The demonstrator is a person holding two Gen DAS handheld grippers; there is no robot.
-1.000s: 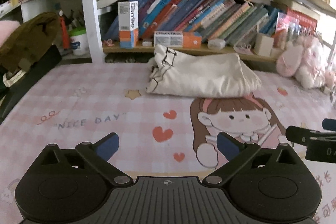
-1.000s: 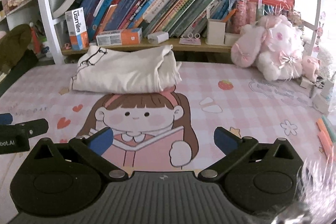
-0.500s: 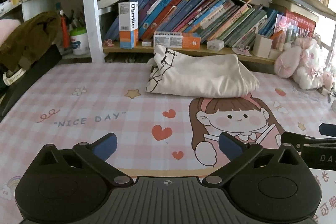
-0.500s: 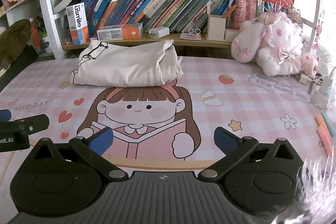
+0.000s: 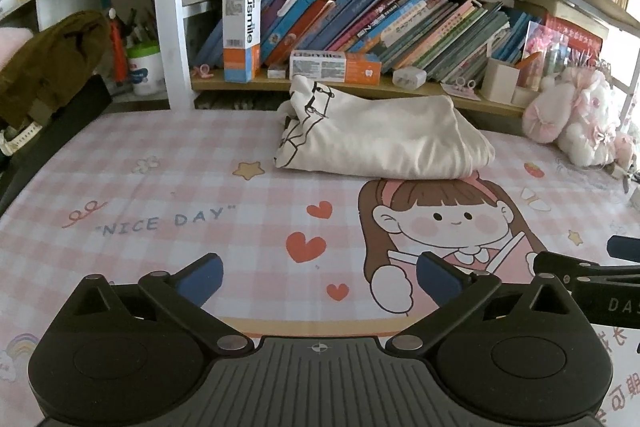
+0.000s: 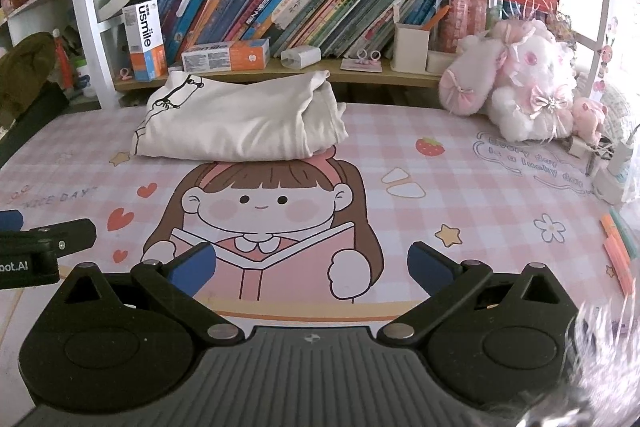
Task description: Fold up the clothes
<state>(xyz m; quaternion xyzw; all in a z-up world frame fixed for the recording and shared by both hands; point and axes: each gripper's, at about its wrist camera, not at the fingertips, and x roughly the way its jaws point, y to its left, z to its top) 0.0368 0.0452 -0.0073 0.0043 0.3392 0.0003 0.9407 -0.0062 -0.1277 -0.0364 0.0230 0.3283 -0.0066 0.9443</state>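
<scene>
Both grippers hang low over the near edge of the desk, each with its 2 blue-padded fingers spread wide and nothing between them: the left gripper (image 5: 318, 277) and the right gripper (image 6: 310, 267) side by side, pointing the same way.

Well ahead of both lies the cream garment (image 6: 240, 123), already gathered into a compact bundle, its black line print showing at the end that is ahead and to the left of the right gripper. It rests at the far side of the pink checked desk mat (image 5: 168, 195), just in front of the lowest bookshelf (image 6: 344, 75), probably set there to leave the middle of the mat free for work. Judged from its shape, this piece looks folded, and the wide-open jaws suit either a reach for it or for another item.

Beyond the garment, leaning books (image 5: 360, 23) and toothpaste boxes (image 5: 334, 66) fill the shelf. Far ahead and to the right of the right gripper sit pink plush toys (image 6: 520, 91); a dark olive cloth (image 5: 52, 63) lies off to the left of the left gripper.
</scene>
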